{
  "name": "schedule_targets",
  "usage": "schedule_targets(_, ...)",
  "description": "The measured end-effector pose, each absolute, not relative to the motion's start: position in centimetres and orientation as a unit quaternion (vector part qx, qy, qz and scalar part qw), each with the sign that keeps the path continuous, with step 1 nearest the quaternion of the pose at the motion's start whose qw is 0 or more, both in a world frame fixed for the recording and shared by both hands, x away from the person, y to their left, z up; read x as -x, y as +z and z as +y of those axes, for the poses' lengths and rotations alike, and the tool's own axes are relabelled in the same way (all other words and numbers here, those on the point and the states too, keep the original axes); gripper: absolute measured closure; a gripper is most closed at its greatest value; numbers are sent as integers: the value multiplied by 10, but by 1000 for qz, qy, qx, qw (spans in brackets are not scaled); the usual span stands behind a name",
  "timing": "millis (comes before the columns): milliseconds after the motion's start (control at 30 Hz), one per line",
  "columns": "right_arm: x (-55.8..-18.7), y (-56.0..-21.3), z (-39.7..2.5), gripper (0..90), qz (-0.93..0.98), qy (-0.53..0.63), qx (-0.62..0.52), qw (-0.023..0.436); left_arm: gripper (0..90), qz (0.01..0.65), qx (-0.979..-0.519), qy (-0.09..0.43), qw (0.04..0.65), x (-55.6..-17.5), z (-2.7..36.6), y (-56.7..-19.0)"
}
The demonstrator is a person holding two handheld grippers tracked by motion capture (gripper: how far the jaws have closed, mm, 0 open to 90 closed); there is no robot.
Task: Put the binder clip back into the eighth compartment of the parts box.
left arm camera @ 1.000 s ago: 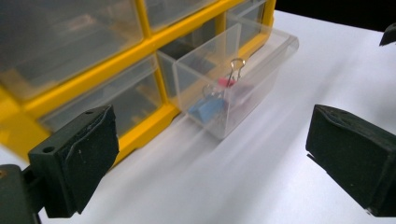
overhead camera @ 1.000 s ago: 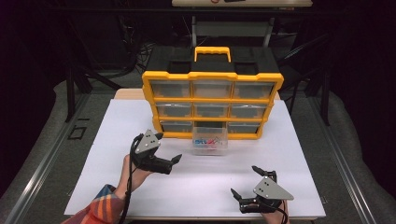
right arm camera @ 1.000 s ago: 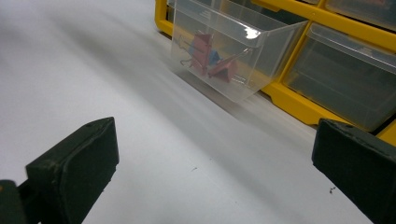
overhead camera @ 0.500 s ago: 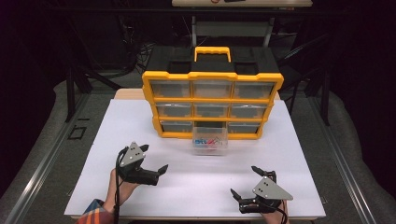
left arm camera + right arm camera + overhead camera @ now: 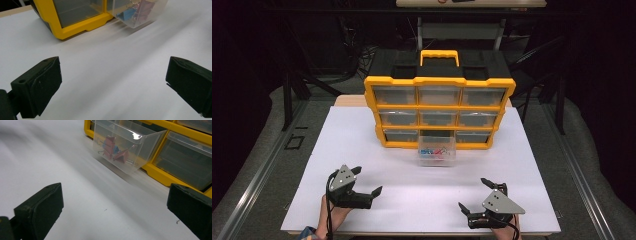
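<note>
A yellow organiser (image 5: 439, 112) with clear drawers and a black top stands at the back of the white table (image 5: 422, 195). Its bottom middle drawer (image 5: 437, 150) is pulled out and holds red and blue binder clips (image 5: 113, 150). My left gripper (image 5: 364, 181) rests near the front left edge, open, nothing between its jaws. Near the front right edge my right gripper (image 5: 472, 195) is open and holds nothing. The left gripper view shows the organiser's corner (image 5: 75, 17) and the drawer (image 5: 137, 12) ahead.
Metal rails (image 5: 257, 175) run along both sides of the table. Dark stands and cables sit behind the organiser. White table surface lies bare between the grippers and the drawer.
My left gripper has drawn back from near the drawer toward the front left edge. The right gripper has stayed where it was.
</note>
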State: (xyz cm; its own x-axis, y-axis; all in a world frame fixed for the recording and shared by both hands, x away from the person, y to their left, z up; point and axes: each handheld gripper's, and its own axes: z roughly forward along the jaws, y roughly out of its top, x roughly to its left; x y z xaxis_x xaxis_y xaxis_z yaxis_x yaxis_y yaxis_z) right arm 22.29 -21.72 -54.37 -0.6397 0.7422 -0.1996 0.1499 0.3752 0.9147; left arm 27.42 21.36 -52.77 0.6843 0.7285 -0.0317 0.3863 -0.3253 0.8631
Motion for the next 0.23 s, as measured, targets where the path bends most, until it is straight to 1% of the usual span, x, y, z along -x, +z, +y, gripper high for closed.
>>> schedule_targets(233,-223,-544,-218,1,769,478,-290,310,0,357,-792,185,460,-273,216,-533)
